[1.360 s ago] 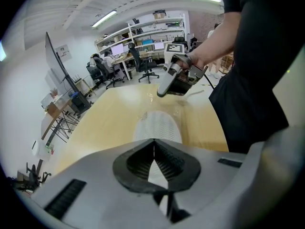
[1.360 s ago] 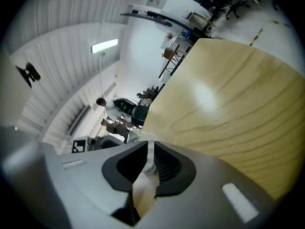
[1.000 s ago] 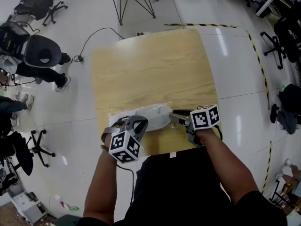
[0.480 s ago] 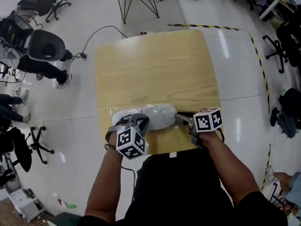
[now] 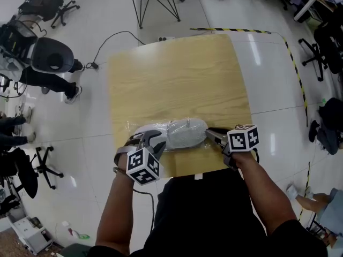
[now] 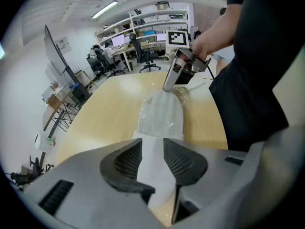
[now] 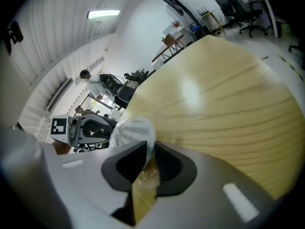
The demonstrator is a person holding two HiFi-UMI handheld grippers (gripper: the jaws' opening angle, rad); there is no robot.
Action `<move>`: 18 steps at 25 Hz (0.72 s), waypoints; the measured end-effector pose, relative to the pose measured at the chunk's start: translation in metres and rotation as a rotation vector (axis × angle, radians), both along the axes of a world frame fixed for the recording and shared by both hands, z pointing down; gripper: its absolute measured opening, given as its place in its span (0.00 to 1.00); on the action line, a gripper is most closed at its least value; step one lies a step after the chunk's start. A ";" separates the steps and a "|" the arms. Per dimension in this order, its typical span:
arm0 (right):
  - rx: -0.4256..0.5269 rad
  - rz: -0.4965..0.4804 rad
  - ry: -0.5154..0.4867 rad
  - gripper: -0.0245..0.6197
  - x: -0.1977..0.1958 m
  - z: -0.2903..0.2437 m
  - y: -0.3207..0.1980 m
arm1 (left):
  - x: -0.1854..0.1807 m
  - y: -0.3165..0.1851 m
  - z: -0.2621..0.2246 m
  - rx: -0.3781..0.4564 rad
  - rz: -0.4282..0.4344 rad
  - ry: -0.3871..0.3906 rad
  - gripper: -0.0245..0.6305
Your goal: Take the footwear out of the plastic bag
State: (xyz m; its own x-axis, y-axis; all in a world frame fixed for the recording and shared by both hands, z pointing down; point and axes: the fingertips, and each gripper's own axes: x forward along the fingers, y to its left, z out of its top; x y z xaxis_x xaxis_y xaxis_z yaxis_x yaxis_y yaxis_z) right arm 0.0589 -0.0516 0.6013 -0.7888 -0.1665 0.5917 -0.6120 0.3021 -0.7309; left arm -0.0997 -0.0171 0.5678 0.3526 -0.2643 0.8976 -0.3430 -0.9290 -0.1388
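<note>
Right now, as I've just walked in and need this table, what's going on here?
A person holding a gripper in each hand is working a white shoe out of a clear plastic bag on the wooden table. The right gripper has just closed its jaws on the bag's crinkled end. The left gripper has just opened its jaws, with the shoe's other end between them. The shoe looks still bagged.

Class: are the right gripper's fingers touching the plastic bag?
Touching. Right gripper view: fingers of the right gripper, just closed, pinch the crinkled end of the plastic bag.
</note>
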 end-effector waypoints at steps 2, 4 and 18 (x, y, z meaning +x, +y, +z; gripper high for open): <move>0.002 0.003 -0.003 0.12 0.001 0.000 -0.001 | -0.013 -0.001 0.005 -0.009 -0.011 -0.036 0.24; 0.005 0.002 -0.002 0.12 0.002 0.001 -0.002 | -0.022 -0.002 0.013 -0.027 -0.024 -0.060 0.24; 0.040 0.002 0.008 0.12 0.007 -0.009 -0.003 | -0.031 0.005 0.024 -0.023 -0.004 -0.101 0.06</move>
